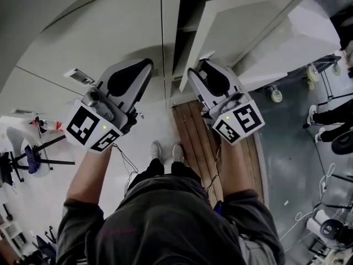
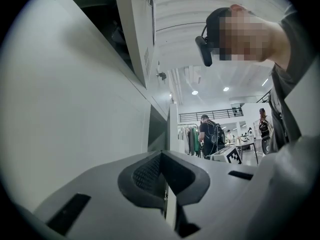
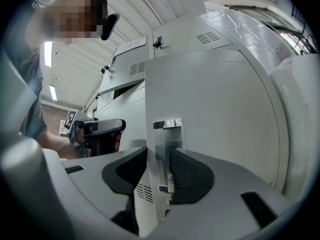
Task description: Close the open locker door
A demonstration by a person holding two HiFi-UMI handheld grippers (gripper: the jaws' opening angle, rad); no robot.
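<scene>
The open locker door [image 1: 242, 32] is a pale grey panel swung out from the row of lockers [image 1: 83, 43]. My right gripper [image 1: 201, 70] is at its free edge. In the right gripper view the door [image 3: 215, 109] edge and its metal latch plate [image 3: 167, 131] sit between the pads, and both pads rest against it. My left gripper [image 1: 144, 66] hovers in front of the shut locker fronts, left of the door, with its jaws together and nothing in them. From the right gripper's camera the left gripper [image 3: 107, 127] shows as a single dark bar.
A slatted wooden board [image 1: 193, 131] lies on the floor under the door. A wheeled cart [image 1: 287, 76] stands at the right, with another person's feet [image 1: 320, 117] beyond it. A stand with cables [image 1: 27, 153] is at the left. People [image 2: 210, 136] stand far off.
</scene>
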